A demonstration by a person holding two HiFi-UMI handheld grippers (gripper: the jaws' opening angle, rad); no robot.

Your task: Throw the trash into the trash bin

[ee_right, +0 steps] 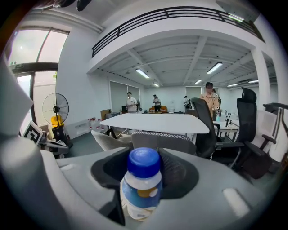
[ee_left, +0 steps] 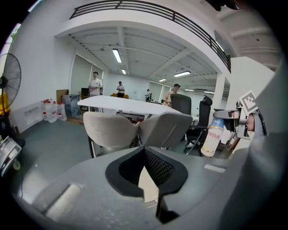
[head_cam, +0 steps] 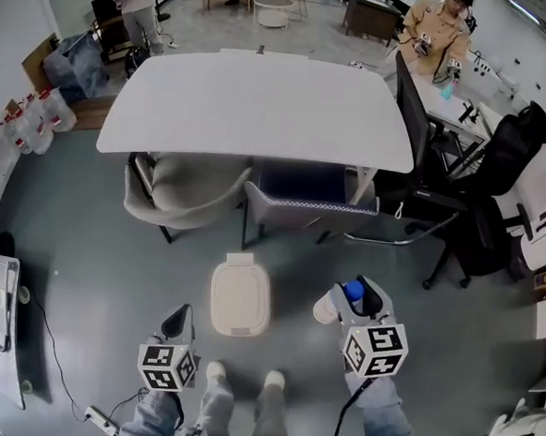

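Trash: a small plastic bottle with a blue cap and blue-and-white label [ee_right: 143, 184], clamped between my right tongs [head_cam: 356, 299]. I hold it just to the right of the cream plastic trash bin [head_cam: 239, 299], not above it. The bin stands on the grey floor [head_cam: 90, 273] with its lid shut, between my two tongs. My left tongs [head_cam: 178, 320], left of the bin, have their tips together and carry nothing.

Head view: steeply down from above, bin [head_cam: 239, 299] near, table [head_cam: 258, 103] far. Gripper views: low, close behind their own jaws, facing toward the table; both share it and, seemingly, the chairs [ee_left: 110, 130].
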